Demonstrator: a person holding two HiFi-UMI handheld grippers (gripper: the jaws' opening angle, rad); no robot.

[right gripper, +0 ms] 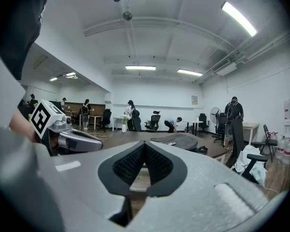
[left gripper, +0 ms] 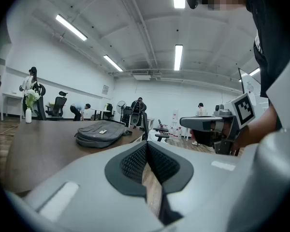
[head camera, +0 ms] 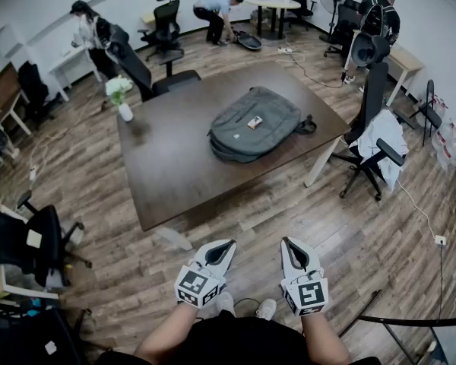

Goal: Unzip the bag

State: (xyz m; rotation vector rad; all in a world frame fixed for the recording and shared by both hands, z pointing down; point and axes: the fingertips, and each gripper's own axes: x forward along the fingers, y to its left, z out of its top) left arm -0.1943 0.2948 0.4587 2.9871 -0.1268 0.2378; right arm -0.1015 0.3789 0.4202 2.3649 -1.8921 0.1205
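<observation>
Grey backpack point(head camera: 252, 125) lying flat on dark table point(head camera: 167, 166), zipped, bulging

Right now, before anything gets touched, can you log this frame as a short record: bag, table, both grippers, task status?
bag: grey backpack, lying flat on the table, toward its far right part
on the backpack: small flat item, too small to identify
table: dark wooden table; vase with flowers near its far left corner
left gripper: shut, empty, over the floor short of the table
right gripper: shut, empty, beside the left one
zip: too small to tell
task status: not started; neither gripper touches the backpack
</observation>
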